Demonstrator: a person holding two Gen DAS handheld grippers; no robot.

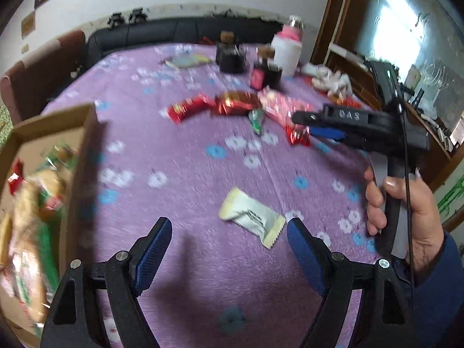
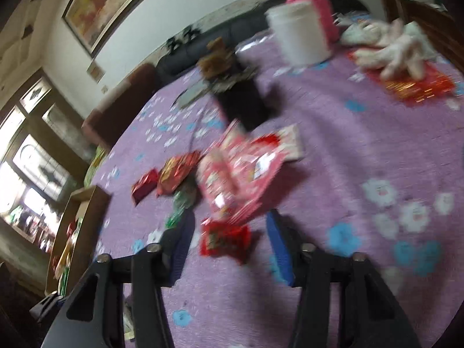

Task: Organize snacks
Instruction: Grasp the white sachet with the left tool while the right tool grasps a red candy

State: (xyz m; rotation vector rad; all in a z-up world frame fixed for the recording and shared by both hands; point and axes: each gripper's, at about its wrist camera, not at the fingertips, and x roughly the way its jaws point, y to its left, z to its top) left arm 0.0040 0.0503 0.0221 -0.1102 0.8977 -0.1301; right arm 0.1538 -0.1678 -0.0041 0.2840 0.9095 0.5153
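In the left wrist view my left gripper point(image 1: 229, 226) stands open over the purple cloth. A white snack packet point(image 1: 250, 216) lies flat just ahead of its right finger, untouched. A cardboard box point(image 1: 87, 150) holding several snacks stands at the left. Farther off lie red packets point(image 1: 188, 107), a pink bag point(image 1: 278, 101) and a green sweet point(image 1: 256, 119). A hand point(image 1: 406, 203) holds my right gripper point(image 1: 304, 126) over that pile. In the right wrist view my right gripper point(image 2: 230, 223) is open, its fingers on either side of a small red packet point(image 2: 224, 239) with gaps showing.
A white jar point(image 1: 285, 52), dark jars point(image 1: 230, 58) and a pale cloth bundle point(image 1: 333, 82) stand at the table's far side, with a dark sofa behind. The box point(image 2: 87, 200) sits at the table's left edge. A wooden cabinet point(image 1: 342, 29) rises at the right.
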